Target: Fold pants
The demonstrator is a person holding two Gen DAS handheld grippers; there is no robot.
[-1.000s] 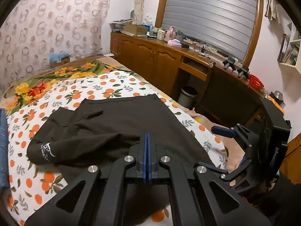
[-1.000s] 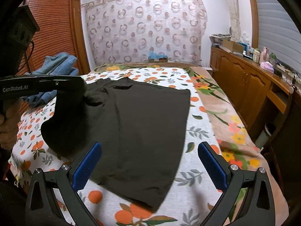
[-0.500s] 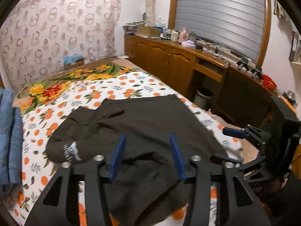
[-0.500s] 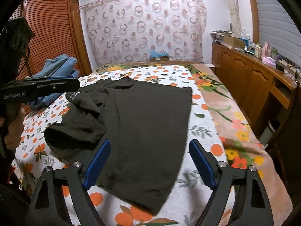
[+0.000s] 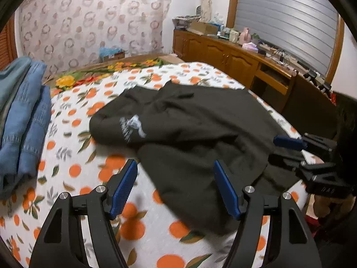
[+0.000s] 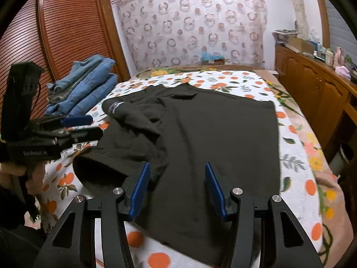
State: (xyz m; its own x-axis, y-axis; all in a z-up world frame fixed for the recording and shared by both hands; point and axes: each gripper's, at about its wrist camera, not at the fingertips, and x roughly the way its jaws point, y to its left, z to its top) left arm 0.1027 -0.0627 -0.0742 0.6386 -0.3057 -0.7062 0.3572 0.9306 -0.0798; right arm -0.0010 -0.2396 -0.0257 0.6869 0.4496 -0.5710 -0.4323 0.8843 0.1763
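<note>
Black pants [image 5: 191, 129] lie on the bed, partly folded, with a white logo [image 5: 132, 126] on the upper layer; they also show in the right wrist view [image 6: 212, 134]. My left gripper [image 5: 176, 187] is open and empty above the pants' near left edge. My right gripper [image 6: 177, 186] is open and empty above the near edge of the pants. The right gripper shows in the left wrist view [image 5: 296, 147], and the left gripper in the right wrist view [image 6: 78, 122].
The bed has an orange-print sheet [image 5: 73, 156]. A stack of folded blue jeans [image 6: 87, 84] lies at the bed's left side, also in the left wrist view [image 5: 24, 116]. A wooden cabinet [image 6: 316, 89] runs along the right, a slatted wardrobe [image 6: 55, 33] on the left.
My left gripper opened, let go of the pants and swung left. The pants' left part now lies folded over on the bed. My right gripper narrowed a little but stays open.
</note>
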